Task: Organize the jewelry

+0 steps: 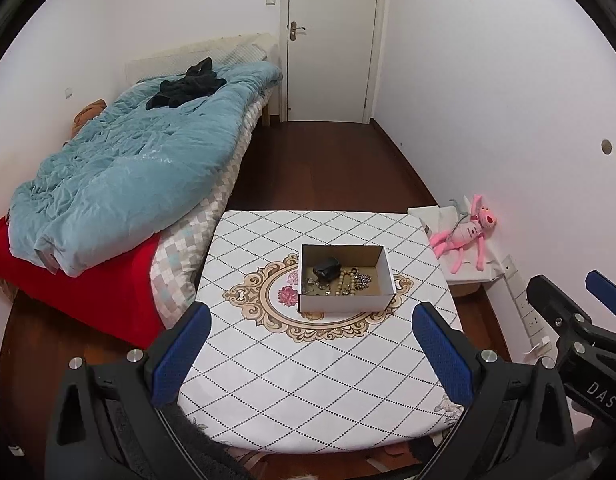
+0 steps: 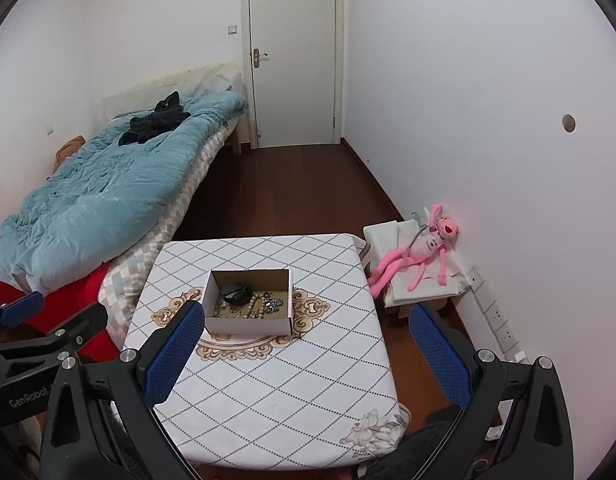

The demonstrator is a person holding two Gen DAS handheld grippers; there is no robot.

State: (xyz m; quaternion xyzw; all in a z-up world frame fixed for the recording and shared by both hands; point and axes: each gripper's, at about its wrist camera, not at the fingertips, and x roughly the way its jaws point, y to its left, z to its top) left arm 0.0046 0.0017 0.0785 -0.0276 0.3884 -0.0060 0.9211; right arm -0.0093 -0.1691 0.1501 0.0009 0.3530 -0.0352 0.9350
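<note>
Left gripper [image 1: 310, 350] sat nearest the lens in the left wrist view, blue fingers [image 1: 180, 354] spread wide, holding nothing, hovering over the near edge of the table [image 1: 308, 396]. White cardboard box [image 1: 344, 278] stood at 12 o'clock from it on the diamond-patterned cloth, jewelry [image 1: 342, 282] and a black pouch [image 1: 327, 271] lying inside. Right gripper [image 1: 604, 292] poked in at 3 o'clock. Bed [image 1: 128, 184] at 10 o'clock, pink plush [image 1: 466, 232] at 2 o'clock. Right wrist view: right gripper [image 2: 304, 354] was also spread apart and empty, left finger tip overlapping the box's [image 2: 248, 300] near-left corner in frame; contact unclear. Door [image 2: 294, 56] at 12 o'clock.
</note>
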